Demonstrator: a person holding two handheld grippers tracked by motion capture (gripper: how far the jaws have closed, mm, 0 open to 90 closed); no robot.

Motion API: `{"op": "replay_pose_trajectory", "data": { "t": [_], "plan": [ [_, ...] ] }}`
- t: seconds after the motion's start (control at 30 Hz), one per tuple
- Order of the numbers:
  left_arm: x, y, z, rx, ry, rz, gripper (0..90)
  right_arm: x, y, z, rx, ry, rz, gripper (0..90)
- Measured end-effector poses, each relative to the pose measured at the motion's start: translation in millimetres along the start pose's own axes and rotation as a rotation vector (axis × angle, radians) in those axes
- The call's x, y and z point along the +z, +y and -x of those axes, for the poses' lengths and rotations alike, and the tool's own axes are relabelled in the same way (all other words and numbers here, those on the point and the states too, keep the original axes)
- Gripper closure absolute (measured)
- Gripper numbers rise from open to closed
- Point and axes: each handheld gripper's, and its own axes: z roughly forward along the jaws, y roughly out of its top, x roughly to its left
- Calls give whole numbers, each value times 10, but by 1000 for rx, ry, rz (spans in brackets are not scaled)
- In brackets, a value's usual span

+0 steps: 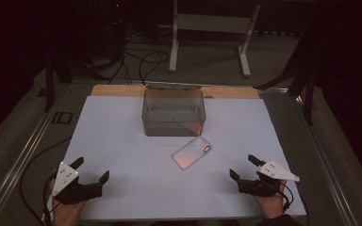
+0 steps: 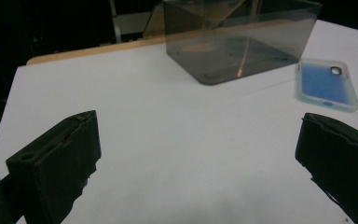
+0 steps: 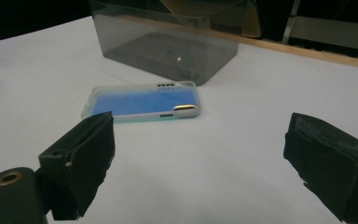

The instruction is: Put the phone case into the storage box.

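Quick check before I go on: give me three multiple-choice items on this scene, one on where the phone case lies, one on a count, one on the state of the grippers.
1. Where does the phone case lie?
A. Inside the box
B. On the white sheet, just in front of the clear box
C. Between the left gripper's jaws

2. How many clear boxes stand on the white sheet?
A. One
B. Two
C. Three

3. How do the left gripper and right gripper stand?
A. Both open, holding nothing
B. Both shut on the case
C. Left shut, right open

Answers: 1 B, the case lies flat by the box's near right corner; 2 A, a single box shows; 3 A, both gripper views show the jaws wide apart over bare sheet.
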Motion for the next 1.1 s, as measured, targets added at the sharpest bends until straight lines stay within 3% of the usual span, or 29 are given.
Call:
{"op": "replay_pose_trajectory", "data": {
  "t": [0.37,0.8,1.1],
  "plan": [
    [6,-7,15,13,24,20,9,22,-6,-14,-8,10,-14,87],
    [14,133,-30,-16,-1,37,5,58,-7,-21,-13,22,-13,87],
    [86,219,9,12,-7,22,5,82,-17,-8,-15,16,-34,87]
  ]
}}
